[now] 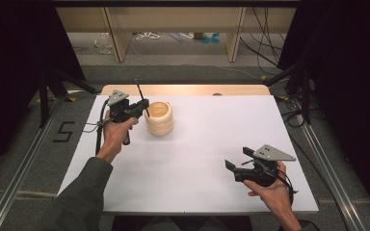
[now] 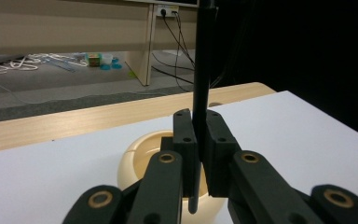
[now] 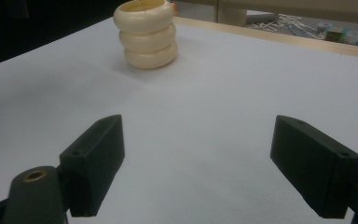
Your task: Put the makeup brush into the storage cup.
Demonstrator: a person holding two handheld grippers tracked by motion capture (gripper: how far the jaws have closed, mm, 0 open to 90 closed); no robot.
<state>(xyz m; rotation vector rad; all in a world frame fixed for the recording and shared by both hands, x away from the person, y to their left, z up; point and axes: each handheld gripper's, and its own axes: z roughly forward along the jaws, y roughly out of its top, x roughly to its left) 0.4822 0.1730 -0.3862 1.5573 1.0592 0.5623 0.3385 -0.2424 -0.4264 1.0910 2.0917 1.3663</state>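
left gripper [image 1: 143,107]: sitting at the far left of the white table top [image 1: 197,144] in the high view, gripped in the person's left hand [image 1: 115,132], pointing toward the cream pot [image 1: 159,118]
left jaws: closing narrowly on a thin black rod [image 2: 200,84]; in the left gripper view, clamping it between the two pads [image 2: 185,140], with the rod standing nearly upright
black rod: rising above the jaws and running out past the top of the left gripper view; lower end hanging just below the pads, over the pot's open mouth; in the high view, tilting slightly, upper end leaning away from the pot
cream pot: standing upright on the far left part of the table top, just beside the left gripper; looking like three stacked rounded rings with a hollow top; touching between rod tip and pot impossible to tell
right gripper [image 1: 232,168]: sitting at the near right of the table, held in the right hand [image 1: 270,190], well apart from the pot
right jaws: standing wide apart in the right gripper view, holding nothing, framing bare white surface with the pot [image 3: 146,35] farther off
background: wooden table edge [image 1: 183,89] showing beyond the white top; cables [image 1: 149,36] lying on the floor behind
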